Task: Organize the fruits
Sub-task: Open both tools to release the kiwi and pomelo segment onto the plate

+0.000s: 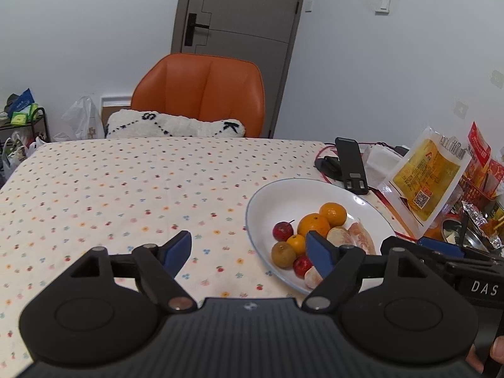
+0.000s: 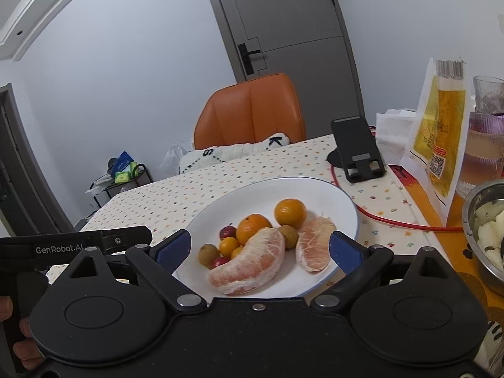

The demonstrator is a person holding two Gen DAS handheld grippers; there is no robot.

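Note:
A white plate point(image 2: 327, 195) point(image 1: 283, 195) with a thin blue rim holds the fruit: two oranges point(image 2: 290, 213) point(image 1: 333, 213), two peeled pomelo segments point(image 2: 249, 263) point(image 1: 362, 236), small red fruits point(image 2: 227, 231) point(image 1: 283, 231), brown kiwis point(image 2: 208, 254) point(image 1: 283, 253) and small kumquats point(image 2: 228, 246). My right gripper point(image 2: 260, 250) is open, its blue pads on either side of the plate's near half, above the pomelo segments. My left gripper point(image 1: 250, 252) is open just left of the plate, its right pad over the plate's near edge.
A dotted tablecloth point(image 1: 126, 189) covers the table. A black phone stand point(image 2: 359, 151), a red cable point(image 2: 393, 220), a yellow snack packet point(image 2: 441, 145), glasses point(image 2: 485, 145) and a steel bowl point(image 2: 472, 208) crowd the right side. An orange chair point(image 1: 201, 94) stands behind.

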